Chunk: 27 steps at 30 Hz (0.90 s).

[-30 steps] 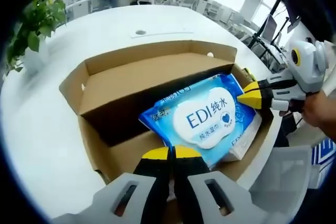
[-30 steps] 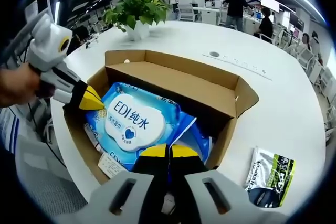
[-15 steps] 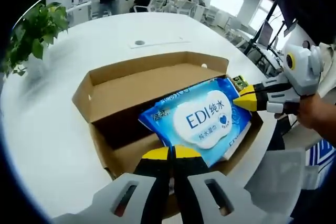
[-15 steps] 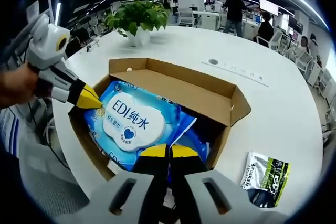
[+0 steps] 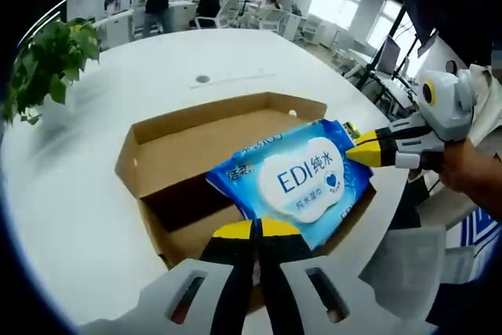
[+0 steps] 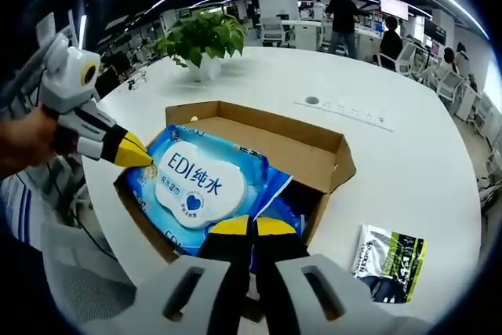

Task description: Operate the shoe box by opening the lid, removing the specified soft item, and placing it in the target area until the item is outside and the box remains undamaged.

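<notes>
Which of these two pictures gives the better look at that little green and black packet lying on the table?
The right gripper view: the green and black packet lies in plain sight on the white table, beside the open cardboard box. In the left gripper view I cannot make it out.

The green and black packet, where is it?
In the right gripper view, the green and black packet lies on the white table, right of the shoe box.

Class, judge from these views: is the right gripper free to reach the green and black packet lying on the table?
Probably not yet: the right gripper is shut on the blue wipes pack. The packet lies unobstructed beside the cardboard box.
</notes>
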Tool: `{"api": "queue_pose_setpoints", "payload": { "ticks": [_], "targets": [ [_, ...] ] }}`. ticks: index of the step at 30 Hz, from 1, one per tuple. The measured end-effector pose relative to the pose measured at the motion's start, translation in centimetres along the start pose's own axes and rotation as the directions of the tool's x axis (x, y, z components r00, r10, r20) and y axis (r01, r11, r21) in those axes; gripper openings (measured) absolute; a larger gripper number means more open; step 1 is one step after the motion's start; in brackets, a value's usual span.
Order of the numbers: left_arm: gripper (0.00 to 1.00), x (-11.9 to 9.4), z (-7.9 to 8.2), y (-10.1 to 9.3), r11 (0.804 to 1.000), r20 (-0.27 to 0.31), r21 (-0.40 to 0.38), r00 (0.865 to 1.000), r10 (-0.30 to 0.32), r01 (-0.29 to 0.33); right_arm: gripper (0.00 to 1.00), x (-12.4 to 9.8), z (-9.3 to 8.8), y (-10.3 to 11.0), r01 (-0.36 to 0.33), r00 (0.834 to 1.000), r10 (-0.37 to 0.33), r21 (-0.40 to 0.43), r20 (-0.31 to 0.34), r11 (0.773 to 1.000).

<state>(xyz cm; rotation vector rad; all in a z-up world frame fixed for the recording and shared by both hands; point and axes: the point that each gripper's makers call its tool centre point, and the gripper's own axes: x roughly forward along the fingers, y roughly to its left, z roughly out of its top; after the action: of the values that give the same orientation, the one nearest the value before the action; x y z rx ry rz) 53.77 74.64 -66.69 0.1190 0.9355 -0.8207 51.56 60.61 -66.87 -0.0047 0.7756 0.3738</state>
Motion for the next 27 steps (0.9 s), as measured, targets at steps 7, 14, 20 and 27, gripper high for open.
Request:
{"api": "queue_pose_setpoints", "payload": {
  "ticks": [7, 14, 20, 27],
  "targets": [
    [0.0, -0.1, 0.9, -1.4, 1.0, 0.01, 0.012, 1.0, -0.021, 0.02, 0.0, -1.4, 0.3, -0.9, 0.016, 1.0, -0.016, 0.01, 0.012, 1.0],
    [0.0, 0.7, 1.9, -3.7, 0.998, 0.011, 0.031, 0.998, -0.059, 0.059, 0.0, -3.1, -0.3, -2.8, 0.048, 0.999, -0.048, 0.02, 0.017, 0.999],
    [0.0, 1.8, 2.5, -6.1, 0.994, 0.004, 0.055, 0.996, -0.09, 0.09, 0.0, -4.5, -1.2, -4.7, 0.076, 0.997, -0.077, 0.031, 0.015, 0.997],
    [0.0, 3.3, 3.0, -8.7, 0.99, -0.004, 0.077, 0.993, -0.117, 0.117, 0.0, -6.1, -2.4, -7.2, 0.106, 0.994, -0.107, 0.051, 0.014, 0.993]
  ]
}}
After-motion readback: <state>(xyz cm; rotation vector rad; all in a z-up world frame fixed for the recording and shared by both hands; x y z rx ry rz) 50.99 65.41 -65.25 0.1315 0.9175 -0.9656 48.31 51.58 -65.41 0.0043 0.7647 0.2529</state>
